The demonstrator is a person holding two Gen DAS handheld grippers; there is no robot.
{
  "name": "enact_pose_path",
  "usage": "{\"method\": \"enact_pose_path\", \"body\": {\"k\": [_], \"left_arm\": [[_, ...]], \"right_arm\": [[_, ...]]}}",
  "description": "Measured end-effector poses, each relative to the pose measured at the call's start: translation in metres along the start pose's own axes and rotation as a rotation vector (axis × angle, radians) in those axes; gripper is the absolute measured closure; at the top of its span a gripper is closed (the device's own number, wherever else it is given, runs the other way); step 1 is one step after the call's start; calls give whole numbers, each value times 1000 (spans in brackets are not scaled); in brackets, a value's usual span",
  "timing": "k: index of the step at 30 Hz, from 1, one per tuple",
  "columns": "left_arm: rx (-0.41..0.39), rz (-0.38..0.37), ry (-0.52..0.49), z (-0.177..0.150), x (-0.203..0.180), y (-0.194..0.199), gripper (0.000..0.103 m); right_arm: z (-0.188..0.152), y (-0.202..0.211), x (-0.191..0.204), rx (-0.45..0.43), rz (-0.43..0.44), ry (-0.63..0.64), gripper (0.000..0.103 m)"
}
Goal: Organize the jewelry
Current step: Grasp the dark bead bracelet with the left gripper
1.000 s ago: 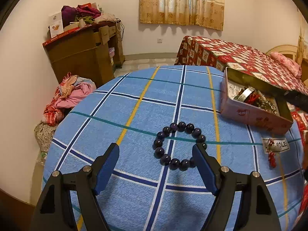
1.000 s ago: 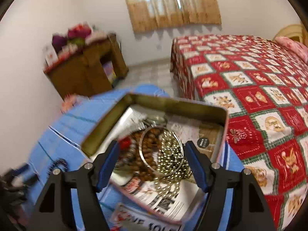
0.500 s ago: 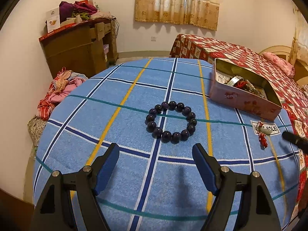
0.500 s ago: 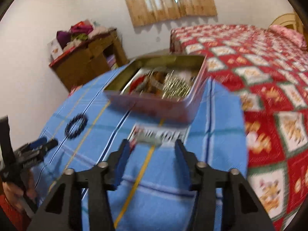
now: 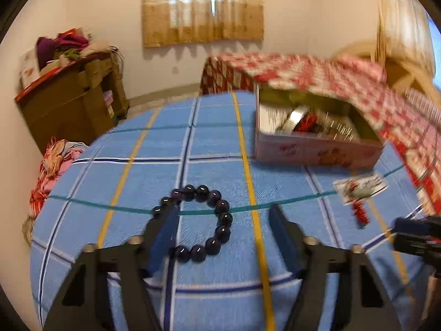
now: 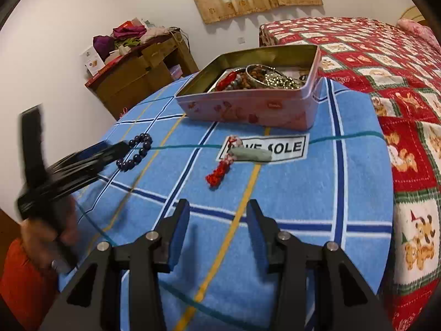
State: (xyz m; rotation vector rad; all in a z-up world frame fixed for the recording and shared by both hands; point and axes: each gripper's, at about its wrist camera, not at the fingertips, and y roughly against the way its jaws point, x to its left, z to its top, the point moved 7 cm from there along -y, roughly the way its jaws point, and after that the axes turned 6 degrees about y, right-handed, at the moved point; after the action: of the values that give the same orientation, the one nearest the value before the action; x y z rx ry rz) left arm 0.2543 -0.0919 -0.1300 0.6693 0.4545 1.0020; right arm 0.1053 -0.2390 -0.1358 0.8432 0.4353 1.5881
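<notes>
Left gripper [image 5: 223, 234] holding its fingers wide apart, right gripper [image 6: 217, 234] holding its fingers open too, nothing between either pair

Home bedroom: quilted bed [image 6: 386, 63], curtained window [image 5: 202, 8], cluttered wooden desk [image 5: 71, 102].

Wooden cabinet [image 6: 143, 80] (clothes atop), bed [image 6: 386, 63], curtain [image 5: 202, 8].
</notes>
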Motion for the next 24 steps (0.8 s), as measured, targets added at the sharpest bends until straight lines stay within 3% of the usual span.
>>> {"method": "enact_pose_path", "body": {"k": [1,2,6,8,12,17,24], "left_arm": [[56,2,-11,-4,-2,-14,66],[100,7,-14,-6,-2,-23,69],[105,-6,26,-2,4,-27,73],[102,-8,40,-2,6,-26,89],[104,-98,126,-6,10,-20,89],[46,-216,250,-4,12,6,90],[-58,-273,310,5,10,52,90]], "right_arm": [[-1,2,0,-1,-1,0,56],[-1,4,-1,-2,2,-2,56],[-1,5,-3,-10,6,-18,56],[-1,1,-4,-7,15,-35,56],[2,-5,-4,-1,29,-48,56],[14,-11,-3,-12,28,-59,56],[19,-30,3,20,12,-38,56]]}}
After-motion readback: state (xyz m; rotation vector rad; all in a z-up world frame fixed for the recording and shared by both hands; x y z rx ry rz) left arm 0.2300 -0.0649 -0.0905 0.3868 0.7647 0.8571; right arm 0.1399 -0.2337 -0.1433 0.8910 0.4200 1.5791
